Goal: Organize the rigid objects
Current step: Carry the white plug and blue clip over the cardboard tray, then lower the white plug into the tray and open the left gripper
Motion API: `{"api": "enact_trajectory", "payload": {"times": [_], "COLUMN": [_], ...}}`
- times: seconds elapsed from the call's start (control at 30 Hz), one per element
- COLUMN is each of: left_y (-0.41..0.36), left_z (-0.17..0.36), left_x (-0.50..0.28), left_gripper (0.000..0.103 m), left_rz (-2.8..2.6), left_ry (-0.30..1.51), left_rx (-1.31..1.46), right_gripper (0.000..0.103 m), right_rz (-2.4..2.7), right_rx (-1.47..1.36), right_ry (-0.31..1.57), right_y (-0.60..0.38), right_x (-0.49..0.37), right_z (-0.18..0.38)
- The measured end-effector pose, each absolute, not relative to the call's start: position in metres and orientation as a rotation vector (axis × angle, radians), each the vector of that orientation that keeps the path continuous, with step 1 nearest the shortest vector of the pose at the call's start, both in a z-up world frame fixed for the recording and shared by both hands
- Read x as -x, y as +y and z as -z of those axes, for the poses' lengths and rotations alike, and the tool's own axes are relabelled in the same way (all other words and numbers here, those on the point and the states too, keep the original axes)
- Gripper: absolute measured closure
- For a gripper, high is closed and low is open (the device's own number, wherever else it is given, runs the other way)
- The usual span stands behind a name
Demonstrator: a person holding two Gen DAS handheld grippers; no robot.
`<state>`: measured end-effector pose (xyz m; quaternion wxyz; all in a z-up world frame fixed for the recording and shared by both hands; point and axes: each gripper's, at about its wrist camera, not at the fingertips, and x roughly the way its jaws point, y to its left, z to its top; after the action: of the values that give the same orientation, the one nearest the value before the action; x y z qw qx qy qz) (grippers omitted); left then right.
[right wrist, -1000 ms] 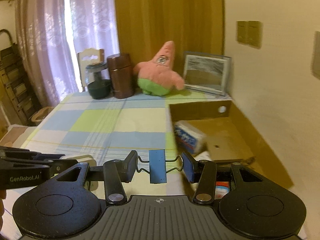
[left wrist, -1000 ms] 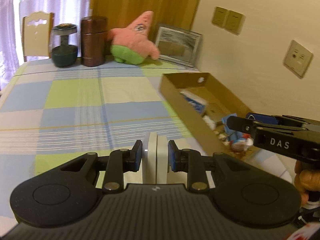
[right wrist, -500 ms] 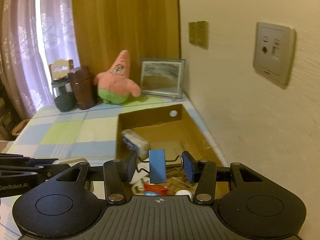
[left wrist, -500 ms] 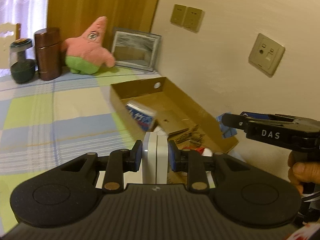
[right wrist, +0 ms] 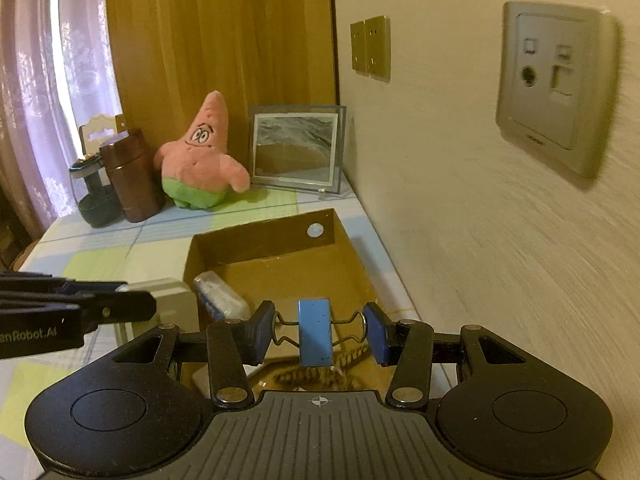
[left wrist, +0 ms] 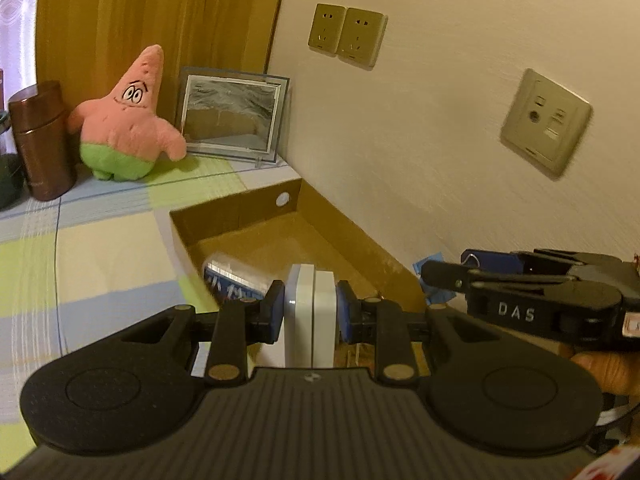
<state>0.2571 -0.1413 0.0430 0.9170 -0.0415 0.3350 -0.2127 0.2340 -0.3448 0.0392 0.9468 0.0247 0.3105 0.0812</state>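
just blue binder clip (right wrist: 315,332), wire-handled

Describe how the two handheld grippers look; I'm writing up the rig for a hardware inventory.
Both are matte black: a ribbed centre plate flanked by two round discs, with jointed arms leading to blue-padded fingers. The left gripper carries white "GenRobot.AI" lettering on its side; the right gripper is marked "DAS". No cables or sleeves show clearly.

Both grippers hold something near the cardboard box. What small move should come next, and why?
Probably lower the right gripper slightly into the cardboard box and release. Its fingers pinch the wire handles of a blue binder clip already above the box floor, while the left gripper, shut on a white block, sits near the box's left wall.
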Motion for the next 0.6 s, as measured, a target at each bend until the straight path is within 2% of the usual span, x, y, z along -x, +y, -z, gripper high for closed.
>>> {"api": "enact_trajectory", "payload": {"times": [0.6], "left_y": [-0.155], "left_z": [-0.012], "left_x": [-0.39], "left_gripper": [0.08], "left_rz": [0.415], "left_ry": [0.703], "left_rx": [0.057], "right_gripper": [0.058], "right_rz": [-0.176], "right_rx": [-0.048], "right_ry": [0.68], "right_y": [-0.34], "right_x": [-0.358], "right_z": [-0.003]}}
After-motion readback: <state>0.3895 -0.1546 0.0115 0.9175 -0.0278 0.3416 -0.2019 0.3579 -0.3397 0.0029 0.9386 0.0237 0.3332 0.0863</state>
